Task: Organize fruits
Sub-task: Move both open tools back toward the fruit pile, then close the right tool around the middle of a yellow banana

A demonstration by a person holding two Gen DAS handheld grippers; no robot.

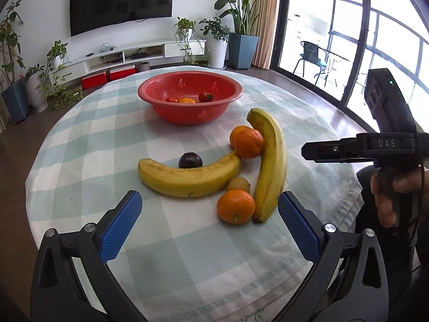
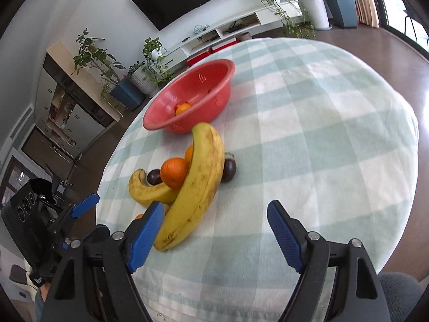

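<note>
Left gripper [image 1: 210,224] stands wide apart and empty; right gripper [image 2: 215,237] likewise apart, nothing clamped. Loose fruit lies on the bench [image 1: 187,255] on the near side of the red bowl [image 1: 166,112]: two bananas, the crosswise one [image 1: 185,177] nearest the bowl, oranges and dark fruits among them. Recommended: take one piece at a time, clamp each banana mid-length, and lower it gently into the bowl.

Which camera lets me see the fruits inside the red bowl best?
The left wrist view. It looks into the red bowl and shows three fruits: two red ones and an orange one between them. In the right wrist view the bowl is tilted away, so only an orange one and some red peek out.
</note>
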